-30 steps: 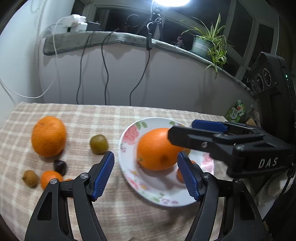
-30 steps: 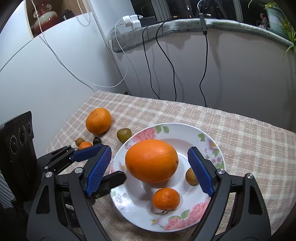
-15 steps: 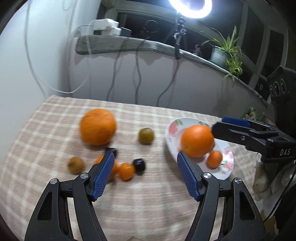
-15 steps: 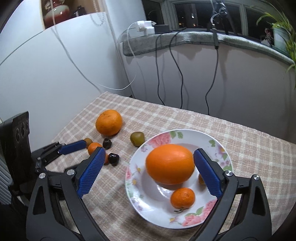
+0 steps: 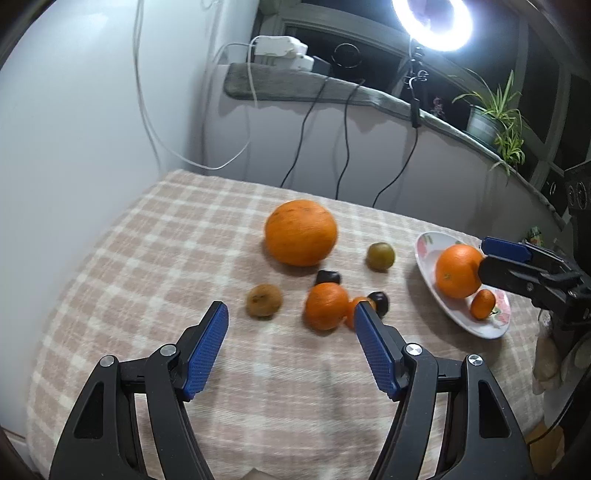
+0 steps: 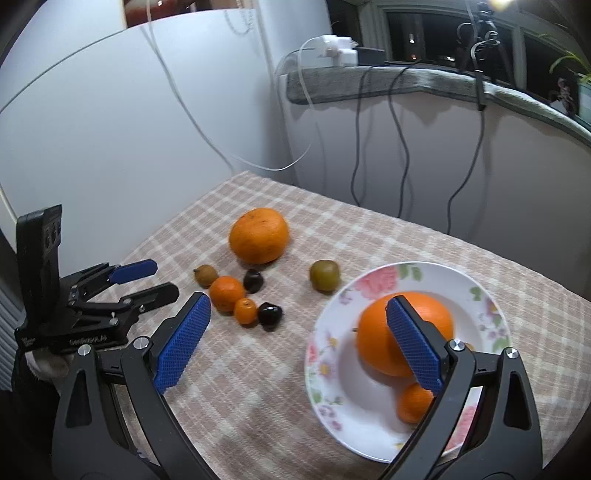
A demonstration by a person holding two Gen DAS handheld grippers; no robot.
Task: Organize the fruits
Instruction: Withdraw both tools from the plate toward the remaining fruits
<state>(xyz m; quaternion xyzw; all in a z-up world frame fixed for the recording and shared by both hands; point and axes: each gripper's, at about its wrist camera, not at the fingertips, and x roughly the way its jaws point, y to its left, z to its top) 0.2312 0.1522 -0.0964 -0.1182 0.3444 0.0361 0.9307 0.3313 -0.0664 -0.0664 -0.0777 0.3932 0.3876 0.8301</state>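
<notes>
My left gripper (image 5: 291,328) hangs open and empty over the checked cloth, just short of a loose cluster: a mandarin (image 5: 327,306), a small orange fruit (image 5: 351,308) half behind its right finger, a brown kiwi (image 5: 264,301) and two dark fruits (image 5: 328,277). A big orange (image 5: 301,232) and a green fruit (image 5: 380,256) lie beyond. My right gripper (image 6: 295,299) is open wide at the left rim of the flowered plate (image 6: 436,273). On the plate sit an orange (image 6: 373,332) and a small mandarin (image 6: 413,402), both partly behind its right finger.
A wall with dangling cables borders the table's far side. On the ledge above are a power strip (image 5: 280,51), a lit ring light (image 5: 430,22) and a potted plant (image 5: 491,118). The cloth drops off at the left and front edges.
My left gripper swung left from the plate to the loose fruits. My right gripper let go of the plate's orange by widening its jaws, and drew back leftward.
</notes>
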